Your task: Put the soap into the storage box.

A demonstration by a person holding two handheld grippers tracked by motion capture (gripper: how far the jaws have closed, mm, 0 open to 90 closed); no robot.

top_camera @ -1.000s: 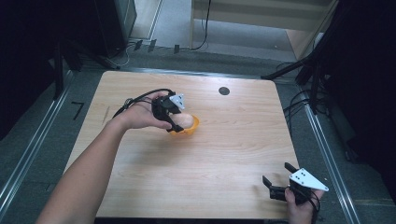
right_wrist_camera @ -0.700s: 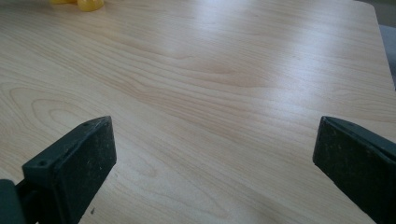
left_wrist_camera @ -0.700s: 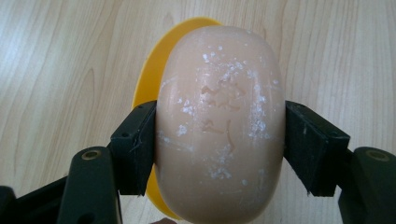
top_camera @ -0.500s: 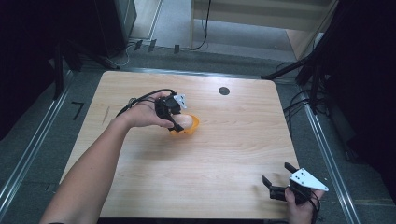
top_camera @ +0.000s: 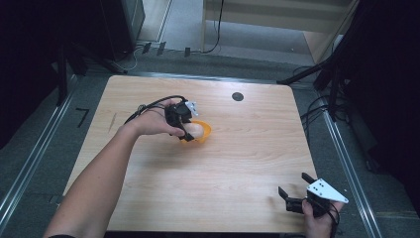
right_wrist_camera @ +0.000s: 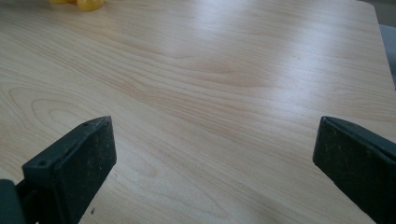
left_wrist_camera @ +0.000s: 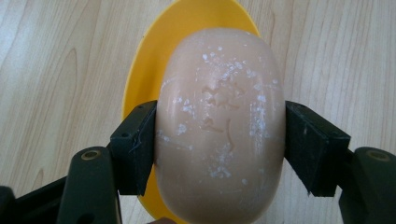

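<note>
— Soap (left_wrist_camera: 219, 126) sits where, as we see it?

— We see the pale bar in the middle of the left gripper view, pinched between the two black pads (left_wrist_camera: 135, 147) of the left gripper (left_wrist_camera: 219, 149), one pad on each long side. Behind it lies a yellow dish (left_wrist_camera: 154, 60), running toward the top of the frame.

— And from above?

— In the high view we find the left gripper (top_camera: 184, 130) just left of the centre of the table (top_camera: 237, 168), its tip at the orange-yellow dish (top_camera: 204, 134), with the soap (top_camera: 195, 130) over it. Whether the bar touches the dish, we cannot tell.

— What of the other claw?

— The right gripper (top_camera: 295, 192) is at the lower right of the high view, near the table's edge. We see its jaws spread wide over bare wood, holding nothing.
</note>
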